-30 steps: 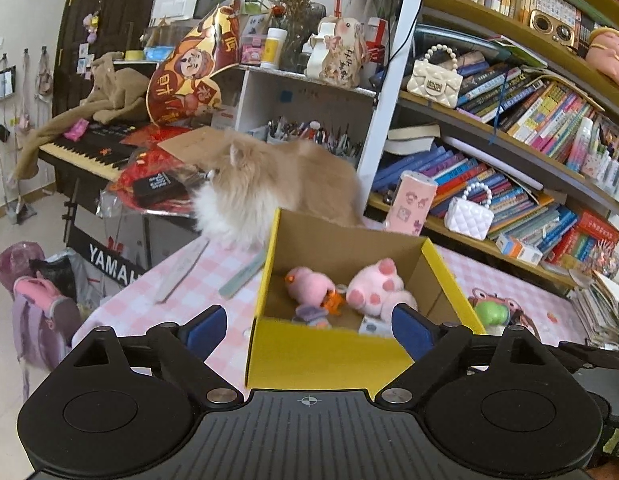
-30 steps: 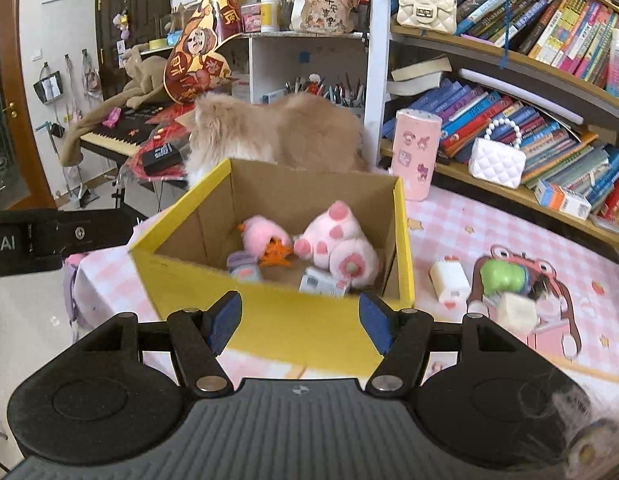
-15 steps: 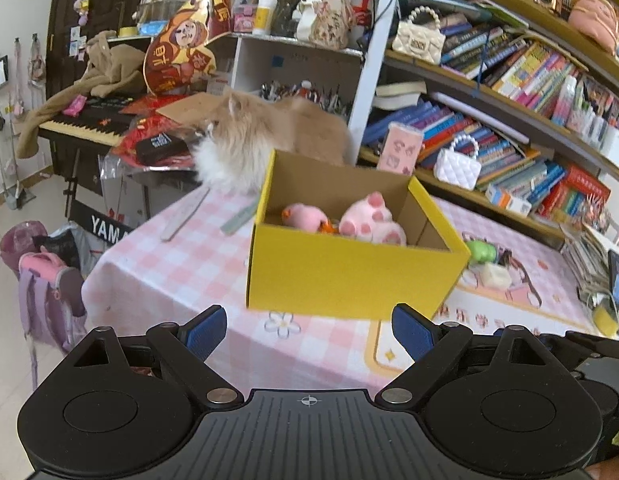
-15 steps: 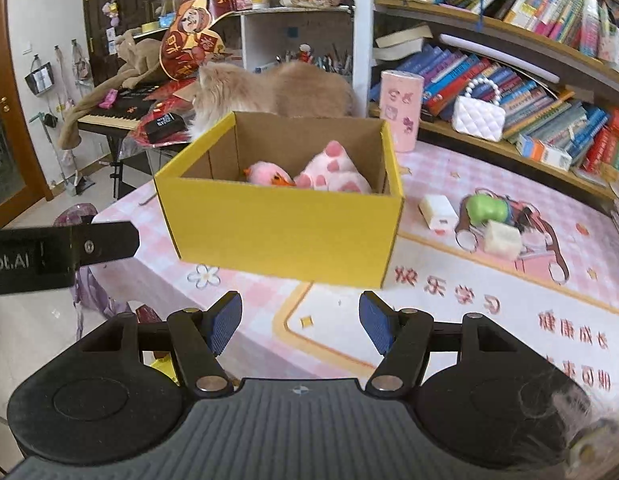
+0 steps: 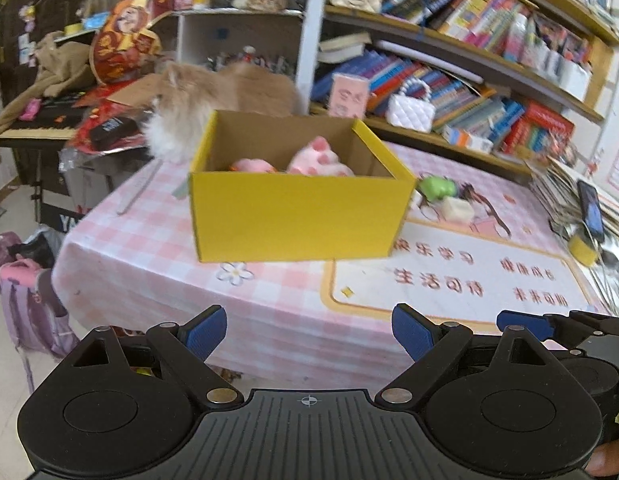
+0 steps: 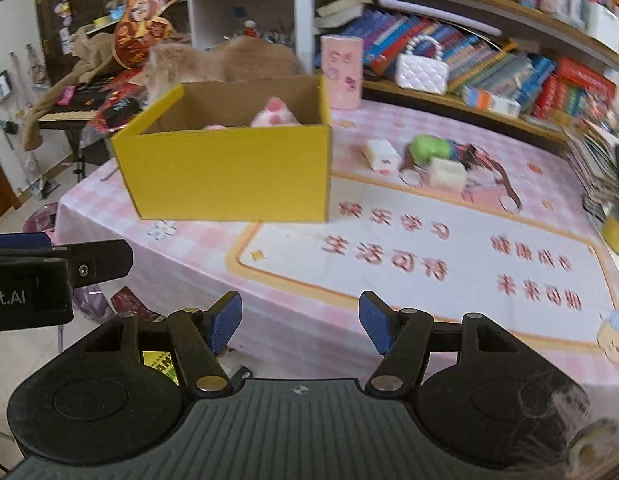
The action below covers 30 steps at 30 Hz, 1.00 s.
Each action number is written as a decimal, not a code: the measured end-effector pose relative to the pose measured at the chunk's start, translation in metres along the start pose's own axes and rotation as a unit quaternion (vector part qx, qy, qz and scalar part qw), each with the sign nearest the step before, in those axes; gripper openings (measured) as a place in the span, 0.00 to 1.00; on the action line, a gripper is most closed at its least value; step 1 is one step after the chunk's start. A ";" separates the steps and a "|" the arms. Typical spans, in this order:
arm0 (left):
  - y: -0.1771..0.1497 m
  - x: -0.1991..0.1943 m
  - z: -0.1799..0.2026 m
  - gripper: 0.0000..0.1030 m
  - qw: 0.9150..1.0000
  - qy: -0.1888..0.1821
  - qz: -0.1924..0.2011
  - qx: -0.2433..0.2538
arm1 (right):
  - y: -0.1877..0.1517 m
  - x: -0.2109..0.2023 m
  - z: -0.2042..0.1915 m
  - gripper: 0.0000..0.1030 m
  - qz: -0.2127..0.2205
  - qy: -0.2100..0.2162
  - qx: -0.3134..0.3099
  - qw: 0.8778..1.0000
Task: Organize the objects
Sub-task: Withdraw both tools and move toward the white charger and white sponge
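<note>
A yellow cardboard box (image 5: 297, 216) (image 6: 229, 172) stands on the pink checked table with pink plush toys (image 5: 317, 156) (image 6: 275, 114) inside. To its right lie a green toy (image 6: 429, 146), a white block (image 6: 447, 172) and a small white toy (image 6: 381, 154); the green toy (image 5: 437, 188) and white block (image 5: 457, 208) also show in the left wrist view. My left gripper (image 5: 309, 332) is open and empty, off the table's front edge. My right gripper (image 6: 299, 322) is open and empty, also before the front edge.
A fluffy tan cat (image 5: 213, 96) sits behind the box. A pink cup (image 6: 341, 72) and a white purse (image 6: 421, 68) stand by the bookshelf (image 5: 469, 40). A printed mat (image 6: 429, 260) covers the table's right. Stacked papers and a phone (image 5: 589, 204) lie far right. A keyboard (image 5: 37, 128) stands left.
Both grippers have pulled back and away from the box, from close above it to beyond the table's front edge. Both stay open and empty. The cat has hardly moved.
</note>
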<state>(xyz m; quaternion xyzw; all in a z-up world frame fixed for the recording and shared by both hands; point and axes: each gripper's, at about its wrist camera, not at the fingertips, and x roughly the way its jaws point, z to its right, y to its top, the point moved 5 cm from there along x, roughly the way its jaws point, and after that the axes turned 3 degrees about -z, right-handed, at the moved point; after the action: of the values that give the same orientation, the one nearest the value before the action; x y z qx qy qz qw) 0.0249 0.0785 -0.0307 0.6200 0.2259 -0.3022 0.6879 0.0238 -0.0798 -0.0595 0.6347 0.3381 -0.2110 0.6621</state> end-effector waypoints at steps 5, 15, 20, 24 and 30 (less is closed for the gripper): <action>-0.001 0.009 0.018 0.89 0.999 -0.020 -0.013 0.022 | -0.008 -0.004 0.020 0.61 -0.007 -0.022 0.026 0.999; 0.005 0.042 0.078 0.89 0.994 -0.080 -0.043 0.055 | -0.026 -0.010 0.082 0.61 -0.025 -0.083 0.074 0.993; 0.014 0.056 0.109 0.89 0.992 -0.090 -0.049 0.071 | -0.025 -0.007 0.117 0.61 -0.031 -0.095 0.094 0.991; 0.023 0.070 0.128 0.89 0.992 -0.087 -0.054 0.073 | -0.018 -0.001 0.145 0.63 -0.033 -0.094 0.107 0.989; 0.043 0.092 0.155 0.89 0.994 -0.076 -0.054 0.055 | 0.008 0.013 0.179 0.65 -0.027 -0.082 0.098 0.991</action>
<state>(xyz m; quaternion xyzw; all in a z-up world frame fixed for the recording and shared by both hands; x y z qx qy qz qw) 0.1101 -0.0854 -0.0430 0.6194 0.1894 -0.3971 0.6502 0.0702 -0.2533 -0.0692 0.6680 0.2774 -0.3120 0.6160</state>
